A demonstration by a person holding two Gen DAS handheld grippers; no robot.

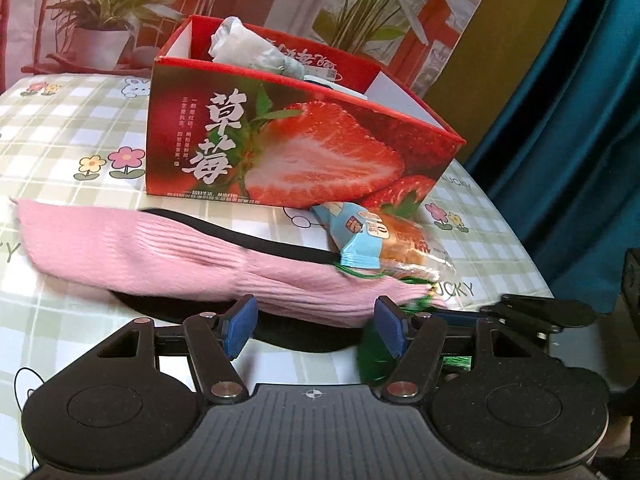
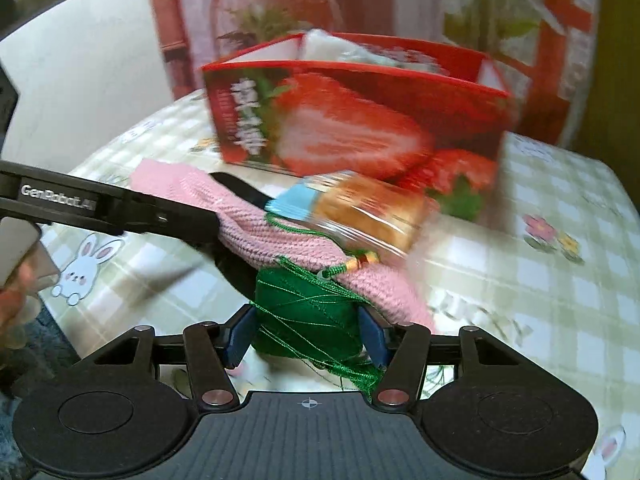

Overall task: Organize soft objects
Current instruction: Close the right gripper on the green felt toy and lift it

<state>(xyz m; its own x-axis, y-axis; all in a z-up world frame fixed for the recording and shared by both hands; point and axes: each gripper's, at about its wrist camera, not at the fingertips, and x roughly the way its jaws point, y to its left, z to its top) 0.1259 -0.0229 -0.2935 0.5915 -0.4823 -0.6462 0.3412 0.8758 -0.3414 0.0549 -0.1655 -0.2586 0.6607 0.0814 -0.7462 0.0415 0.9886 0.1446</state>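
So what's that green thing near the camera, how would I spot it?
Start at the strawberry box on the checked tablecloth. In front lies a pink knitted sock; at its near end sits the green thread spool, between the right gripper fingers, alone in trailing loose green strands.

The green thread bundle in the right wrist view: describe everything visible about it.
The green thread bundle is a rounded, tightly wound mass of shiny green thread with loose strands trailing off and a tassel-like fringe hanging at its lower right. It sits between the blue pads of the right gripper, which appear to press its sides. Its top meets the pink knitted cloth. A green cord with small gold and red beads runs from it over the cloth.
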